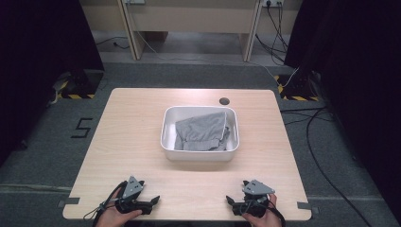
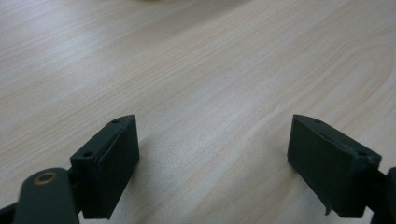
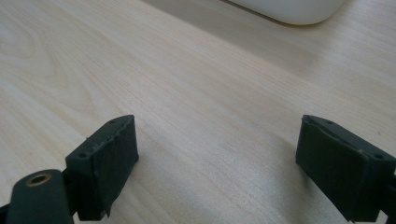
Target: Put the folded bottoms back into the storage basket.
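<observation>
The light wooden counter (image 1: 132, 142) takes up the middle of the high view, its near edge at the bottom of the frame and a small dark cable hole (image 1: 224, 100) close to its far edge, just right of centre. On it, slightly right of centre, stands a white rectangular plastic tub (image 1: 165, 137) with rounded corners. Inside the tub lies a folded grey garment (image 1: 202, 131), covering most of the tub's floor and resting toward its right side; what kind of garment it is cannot be told.

At the lower left of the high view the left gripper (image 1: 150, 204) rests on the counter near the front edge, held in a hand, well apart from the tub. In the left gripper view its jaws stand spread wide over bare wood, with nothing between them. At the lower right the right gripper (image 1: 232, 204) lies likewise near the front edge. In the right gripper view its jaws are also spread wide and empty, and the tub's white wall (image 3: 289, 9) shows at the top of the frame.
</observation>
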Demonstrator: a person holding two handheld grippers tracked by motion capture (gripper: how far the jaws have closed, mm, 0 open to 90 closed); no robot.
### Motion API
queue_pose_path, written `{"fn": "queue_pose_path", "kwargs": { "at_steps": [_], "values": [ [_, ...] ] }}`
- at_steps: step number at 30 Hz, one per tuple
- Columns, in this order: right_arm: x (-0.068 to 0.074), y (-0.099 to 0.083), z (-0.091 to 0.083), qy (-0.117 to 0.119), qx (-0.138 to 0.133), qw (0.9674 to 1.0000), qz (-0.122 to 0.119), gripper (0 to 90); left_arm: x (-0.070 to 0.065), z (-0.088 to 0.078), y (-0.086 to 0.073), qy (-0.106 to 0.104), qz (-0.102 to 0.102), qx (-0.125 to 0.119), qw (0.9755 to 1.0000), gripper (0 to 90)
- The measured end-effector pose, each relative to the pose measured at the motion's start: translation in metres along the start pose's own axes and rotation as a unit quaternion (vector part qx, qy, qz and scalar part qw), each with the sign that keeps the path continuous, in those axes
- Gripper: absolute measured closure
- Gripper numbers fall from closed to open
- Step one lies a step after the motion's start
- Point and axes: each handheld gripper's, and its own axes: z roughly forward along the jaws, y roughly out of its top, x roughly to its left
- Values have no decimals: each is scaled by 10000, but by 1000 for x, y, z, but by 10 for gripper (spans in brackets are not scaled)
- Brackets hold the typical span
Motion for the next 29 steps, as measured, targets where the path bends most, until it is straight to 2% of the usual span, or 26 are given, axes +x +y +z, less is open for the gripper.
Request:
{"fn": "queue_pose_path", "kwargs": {
  "at_steps": [11, 29],
  "values": [
    [2, -3, -2, -4, -74, 10000, -10, 138, -7, -4, -6, 30, -27, -81, 10000, 155],
    [2, -4, -2, 12, -81, 10000, -6, 138, -7, -4, -7, 25, -23, -97, 9999, 155]
  ]
}}
